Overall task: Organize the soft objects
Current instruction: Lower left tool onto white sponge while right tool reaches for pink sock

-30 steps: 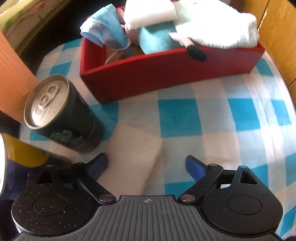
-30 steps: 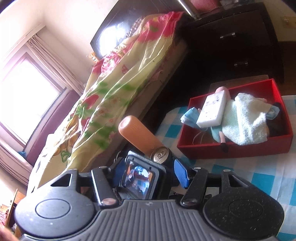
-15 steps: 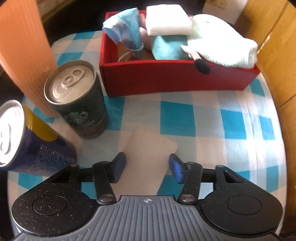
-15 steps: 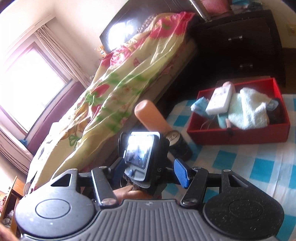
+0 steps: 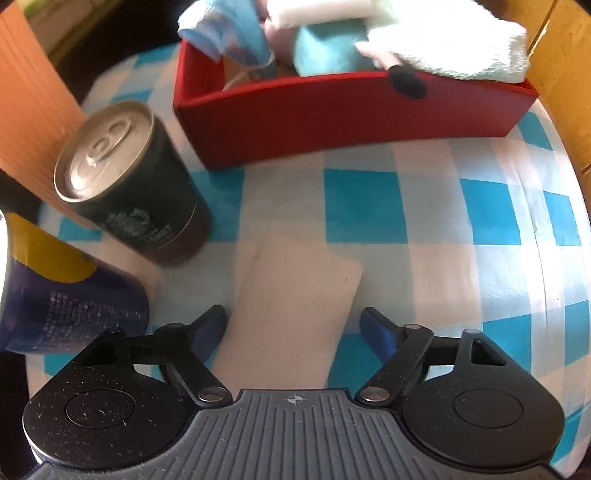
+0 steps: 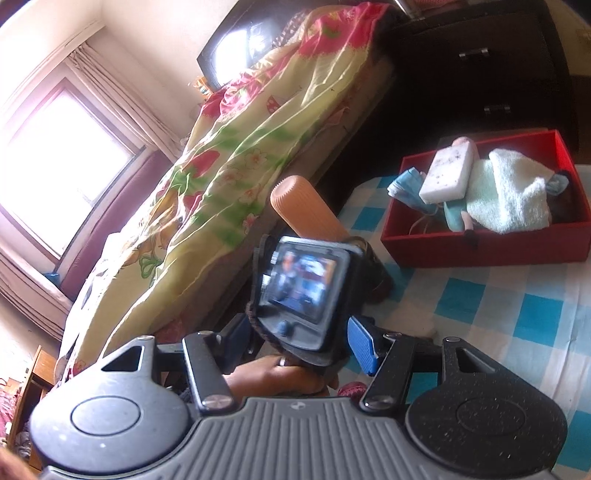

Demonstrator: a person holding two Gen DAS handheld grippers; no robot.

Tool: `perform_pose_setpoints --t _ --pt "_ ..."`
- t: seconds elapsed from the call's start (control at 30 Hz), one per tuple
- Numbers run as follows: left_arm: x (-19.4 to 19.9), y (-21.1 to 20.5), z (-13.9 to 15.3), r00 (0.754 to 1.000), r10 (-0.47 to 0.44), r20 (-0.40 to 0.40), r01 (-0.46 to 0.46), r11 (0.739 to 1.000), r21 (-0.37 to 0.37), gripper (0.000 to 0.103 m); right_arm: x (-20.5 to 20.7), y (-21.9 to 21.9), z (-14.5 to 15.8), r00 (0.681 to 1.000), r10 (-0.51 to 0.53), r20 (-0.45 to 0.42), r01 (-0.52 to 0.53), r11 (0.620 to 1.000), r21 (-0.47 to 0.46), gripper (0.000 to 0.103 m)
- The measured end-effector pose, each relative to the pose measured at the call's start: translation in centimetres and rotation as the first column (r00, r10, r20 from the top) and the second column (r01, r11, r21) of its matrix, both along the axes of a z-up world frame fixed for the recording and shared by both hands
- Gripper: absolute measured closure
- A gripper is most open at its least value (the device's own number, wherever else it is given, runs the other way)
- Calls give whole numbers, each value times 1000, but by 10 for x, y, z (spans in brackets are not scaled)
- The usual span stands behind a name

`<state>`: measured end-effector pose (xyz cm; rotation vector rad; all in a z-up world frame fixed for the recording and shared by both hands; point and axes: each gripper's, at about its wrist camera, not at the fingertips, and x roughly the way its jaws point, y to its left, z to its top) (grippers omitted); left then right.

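A flat white sponge pad (image 5: 295,291) lies on the blue-checked tablecloth (image 5: 369,210), and my left gripper (image 5: 295,325) points down over it. Its jaws are opening: the pad sits between the blue fingertips (image 5: 373,328), and the right one stands clear of its edge. Behind stands a red box (image 5: 332,118) holding a white towel (image 5: 461,40), a blue face mask (image 5: 229,33) and a teal cloth (image 5: 325,51). My right gripper (image 6: 299,341) hovers open and holds nothing. It looks at the red box (image 6: 480,247), with a white sponge (image 6: 448,171) lying on the towel (image 6: 513,192).
A dark green can (image 5: 136,192), a blue and yellow can (image 5: 62,291) and an orange ribbed cylinder (image 5: 29,99) stand left of the pad. The right wrist view shows a hand (image 6: 273,378) holding the other gripper's camera unit (image 6: 306,291), a bed (image 6: 240,147) and a dark dresser (image 6: 480,66).
The left jaws narrowed around the pad, then spread apart again, and the camera came closer to the table. The pad stayed on the cloth. The right gripper drifted slightly; its jaws kept their gap.
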<state>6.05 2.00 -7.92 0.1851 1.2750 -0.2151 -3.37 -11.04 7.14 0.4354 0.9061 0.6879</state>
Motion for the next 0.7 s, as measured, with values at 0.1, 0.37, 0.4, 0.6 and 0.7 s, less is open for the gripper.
perform_pose_setpoints --t 0.1,0.37,0.4,0.6,0.7 --pt "0 4 8 999 32 0 -32 999 -31 47 -3 -1 -2 1000 -1 1 1 1000 -25 66" --pt "-7 26 37 994 99 44 -94 989 -111 50 -24 23 -29 996 83 43 -68 961 -268 66" --pt "-7 29 43 993 107 53 -100 988 -120 50 -24 28 -37 995 96 24 -84 953 -290 66" --pt "-5 43 66 986 140 88 -122 974 -190 49 -16 64 -84 982 169 -83 -188 917 -352 66" --pt "-4 48 67 983 153 98 -131 971 -202 49 -8 79 -98 978 181 -104 -206 912 -353 67"
